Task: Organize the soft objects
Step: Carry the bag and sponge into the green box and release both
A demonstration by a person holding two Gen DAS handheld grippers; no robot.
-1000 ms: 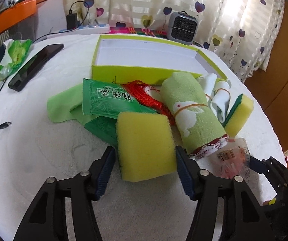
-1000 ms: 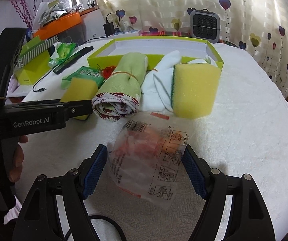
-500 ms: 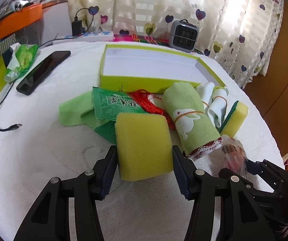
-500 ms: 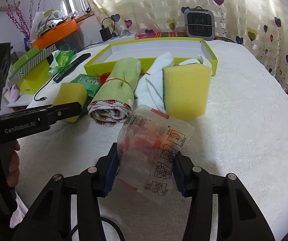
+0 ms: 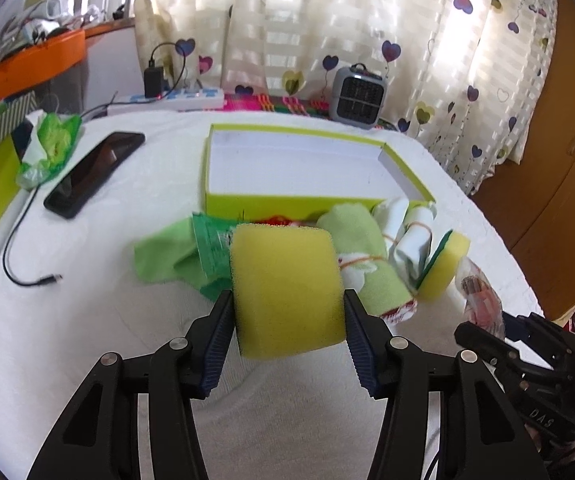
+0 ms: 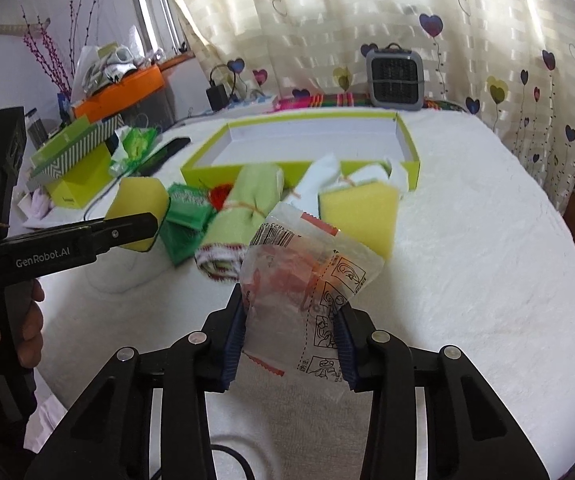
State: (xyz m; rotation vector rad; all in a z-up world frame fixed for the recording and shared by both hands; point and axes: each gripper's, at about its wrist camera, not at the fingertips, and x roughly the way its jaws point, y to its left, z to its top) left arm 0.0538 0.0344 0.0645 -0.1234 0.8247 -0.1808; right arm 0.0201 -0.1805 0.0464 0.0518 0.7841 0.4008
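Both sets of jaws are clenched on a load. The left gripper (image 5: 287, 316) pinches the yellow sponge (image 5: 287, 292) by its two sides, the block lifted clear of the white tablecloth (image 5: 87, 320). The right gripper (image 6: 291, 336) has just been closing, and its pads now press the crinkled clear packet (image 6: 307, 280) between them, its printed end hanging free.

Just beyond lies the heap of the rest: a rolled green towel (image 6: 243, 216), a white rolled cloth (image 6: 319, 180), a second sponge (image 6: 359, 212) and a green sachet (image 6: 185, 220), all against the near wall of the open lime-green box (image 5: 307, 200), which looks empty.

The step in hand seems to be the carry. Next, each load has to travel farther, over the near wall, and be let go inside without nudging the heap.
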